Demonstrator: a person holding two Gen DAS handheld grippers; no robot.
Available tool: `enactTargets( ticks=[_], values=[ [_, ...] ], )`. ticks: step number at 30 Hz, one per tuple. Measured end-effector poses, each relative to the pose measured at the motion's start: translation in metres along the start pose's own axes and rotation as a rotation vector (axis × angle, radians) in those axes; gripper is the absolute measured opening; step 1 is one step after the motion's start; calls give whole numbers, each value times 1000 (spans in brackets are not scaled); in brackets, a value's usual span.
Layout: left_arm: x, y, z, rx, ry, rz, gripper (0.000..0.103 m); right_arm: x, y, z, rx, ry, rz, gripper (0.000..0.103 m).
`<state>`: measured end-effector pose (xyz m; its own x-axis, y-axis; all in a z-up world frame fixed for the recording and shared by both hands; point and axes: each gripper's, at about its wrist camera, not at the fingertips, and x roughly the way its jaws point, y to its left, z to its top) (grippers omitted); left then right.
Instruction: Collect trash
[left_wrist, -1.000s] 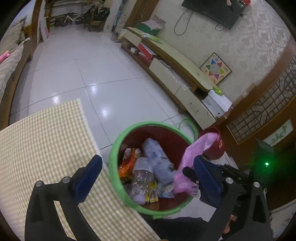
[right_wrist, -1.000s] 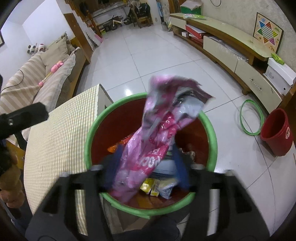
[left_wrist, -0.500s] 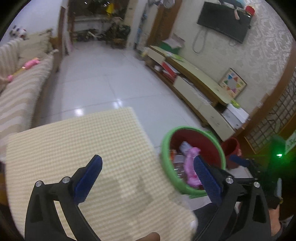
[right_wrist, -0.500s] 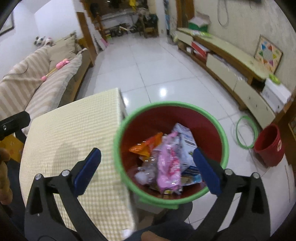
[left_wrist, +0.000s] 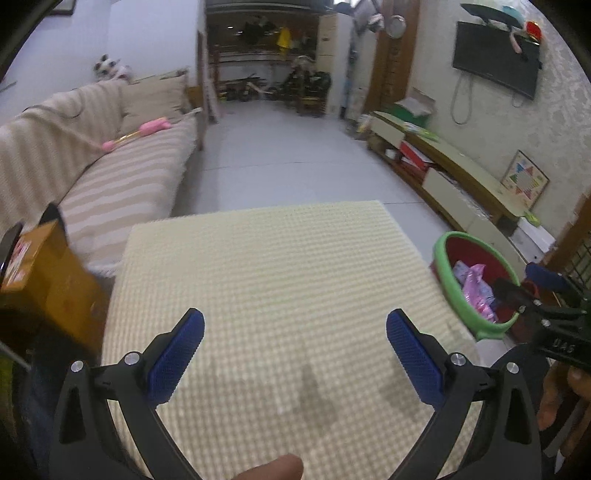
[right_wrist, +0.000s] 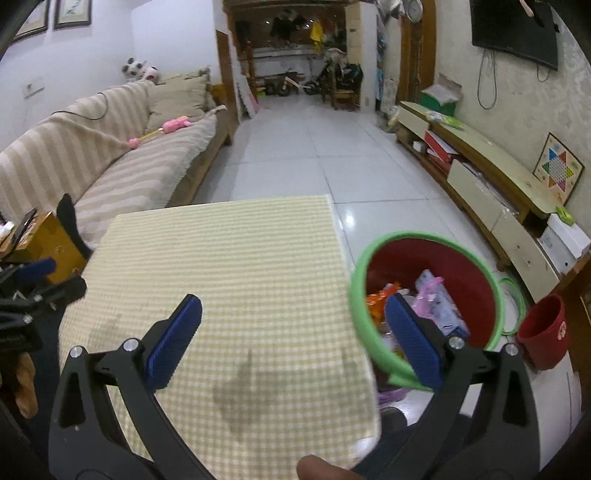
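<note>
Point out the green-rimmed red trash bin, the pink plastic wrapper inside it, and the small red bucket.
Green-rimmed red trash bin (right_wrist: 476, 280): right wrist view, inner red wall.
Pink plastic wrapper (right_wrist: 437, 304): right wrist view, its middle.
Small red bucket (right_wrist: 543, 332): right wrist view, outer side.

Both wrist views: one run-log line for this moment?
left gripper: open, empty | right gripper: open, empty | pink plastic wrapper: inside green-rimmed red bin | checked tablecloth: no trash visible

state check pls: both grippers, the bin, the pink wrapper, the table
left gripper: open, nothing between its pads
right gripper: open, empty
green-rimmed bin: upright beside the table, holding trash
pink wrapper: lying inside the bin
checked tablecloth: flat on the table, faint stains near the front, no trash on it
</note>
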<state>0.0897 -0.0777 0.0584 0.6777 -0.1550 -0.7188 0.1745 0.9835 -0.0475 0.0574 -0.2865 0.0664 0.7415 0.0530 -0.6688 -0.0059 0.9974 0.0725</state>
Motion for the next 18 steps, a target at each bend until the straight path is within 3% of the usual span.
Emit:
enactTargets(
  ticks=[8,18],
  values=[
    [-12,27,-40,-71,-5,96,95,-8,42,-35,-28,-25,23,98],
    [-20,43,-79,-105,-17,113,95,-9,57,-57,-27,-30,24,98]
  ],
)
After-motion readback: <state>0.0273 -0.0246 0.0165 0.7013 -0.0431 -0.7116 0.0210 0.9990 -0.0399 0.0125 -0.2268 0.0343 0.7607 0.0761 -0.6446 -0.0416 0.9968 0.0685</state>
